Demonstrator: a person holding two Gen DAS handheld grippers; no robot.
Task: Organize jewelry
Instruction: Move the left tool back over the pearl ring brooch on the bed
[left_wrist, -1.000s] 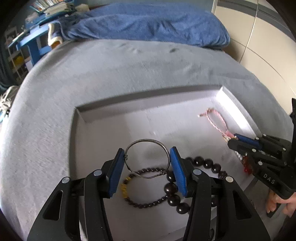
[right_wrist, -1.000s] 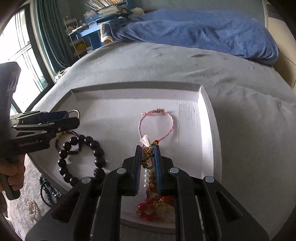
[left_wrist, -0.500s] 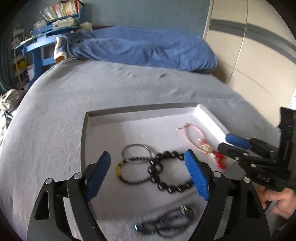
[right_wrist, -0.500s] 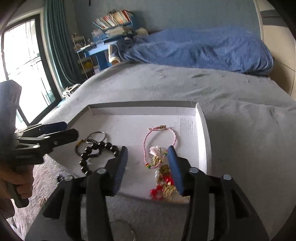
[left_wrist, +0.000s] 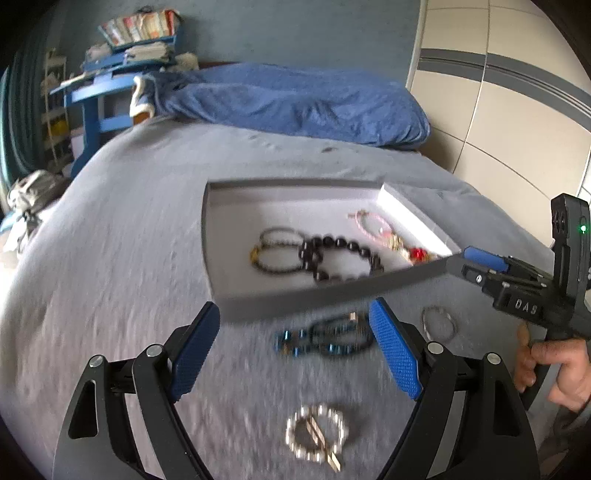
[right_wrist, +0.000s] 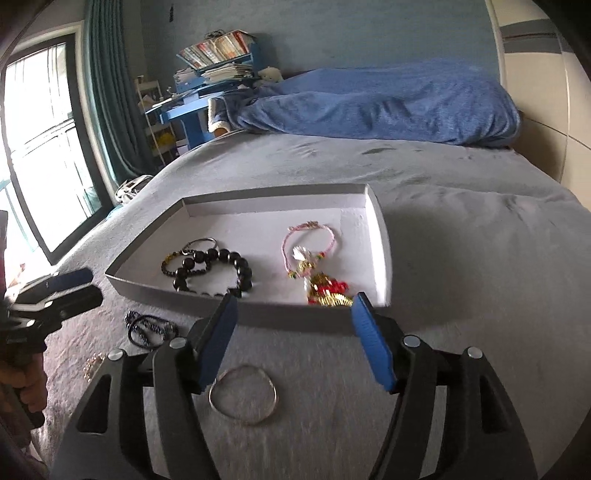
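A shallow white tray (left_wrist: 413, 218) (right_wrist: 380, 236) lies on the grey bed. It holds a dark bead bracelet (left_wrist: 343, 254) (right_wrist: 225, 266), a thin ring bangle (right_wrist: 201, 243), a pink cord bracelet (left_wrist: 371, 223) (right_wrist: 308, 242) and a red-gold piece (right_wrist: 328, 290). On the bed in front lie a dark blue beaded bracelet (left_wrist: 325, 338) (right_wrist: 149, 328), a silver bangle (left_wrist: 439, 325) (right_wrist: 243, 395) and a pearl bracelet (left_wrist: 317, 437). My left gripper (left_wrist: 295, 350) is open and empty above the blue bracelet. My right gripper (right_wrist: 295, 339) is open and empty above the silver bangle.
A blue blanket (left_wrist: 295, 103) lies at the far end of the bed. A blue desk with books (right_wrist: 207, 88) stands behind it, a window (right_wrist: 40, 147) at the left, a wardrobe (left_wrist: 517, 110) at the right.
Both grippers opened, let go of the ring bangle and the red-gold piece in the tray, and pulled back toward the near side of the bed.
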